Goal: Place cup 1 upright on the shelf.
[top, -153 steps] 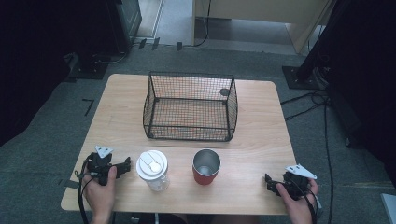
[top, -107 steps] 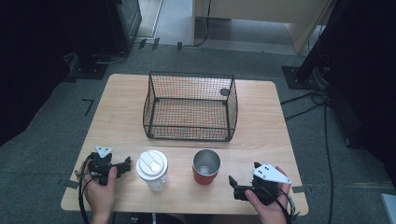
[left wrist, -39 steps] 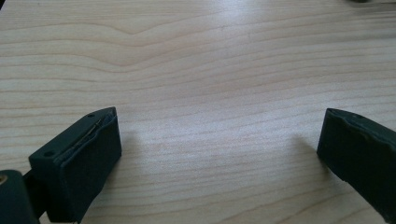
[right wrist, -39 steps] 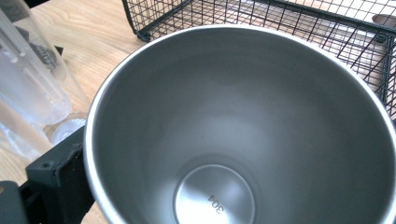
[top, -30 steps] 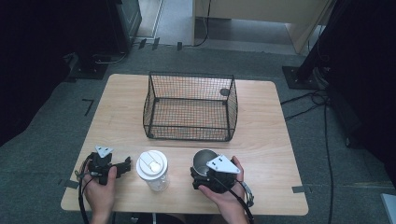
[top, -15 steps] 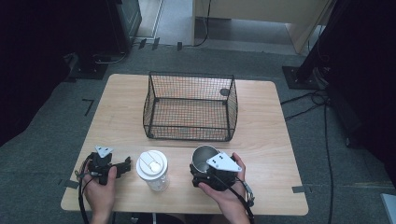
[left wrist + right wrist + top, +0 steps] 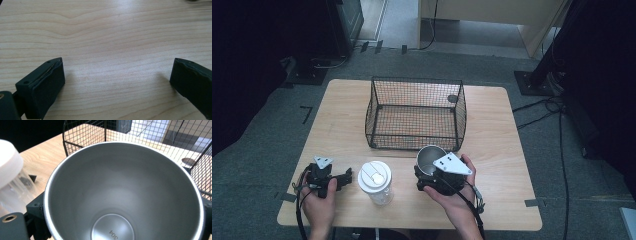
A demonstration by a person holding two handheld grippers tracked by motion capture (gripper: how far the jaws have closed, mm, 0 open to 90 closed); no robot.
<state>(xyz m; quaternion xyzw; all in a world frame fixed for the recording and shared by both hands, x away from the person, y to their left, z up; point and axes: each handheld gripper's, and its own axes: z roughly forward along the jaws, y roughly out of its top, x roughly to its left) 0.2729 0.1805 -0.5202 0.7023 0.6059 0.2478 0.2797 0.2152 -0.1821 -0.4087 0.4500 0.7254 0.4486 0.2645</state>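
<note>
Left gripper (image 7: 343,176) rests on the near left of the bench (image 7: 507,150), jaws wide apart with bare wood between them – unchanged from five seconds back.

Right gripper (image 7: 426,176) – at the near right edge five seconds ago – has crossed to the metal cup (image 7: 430,158) and now holds it, one jaw on each side of the wall. Against the frame a second ago the cup looks larger and sits closer to the basket's front wall, so I judge it lifted off the bench. The right gripper view looks straight down into the cup (image 7: 125,192), empty.

The lidded plastic cup (image 7: 375,180) stands untouched, between the two grippers.

Beyond, the wire basket (image 7: 416,114) is empty. Likely next: carry the cup up over the front rim – the clearance there is the thing to watch.
</note>
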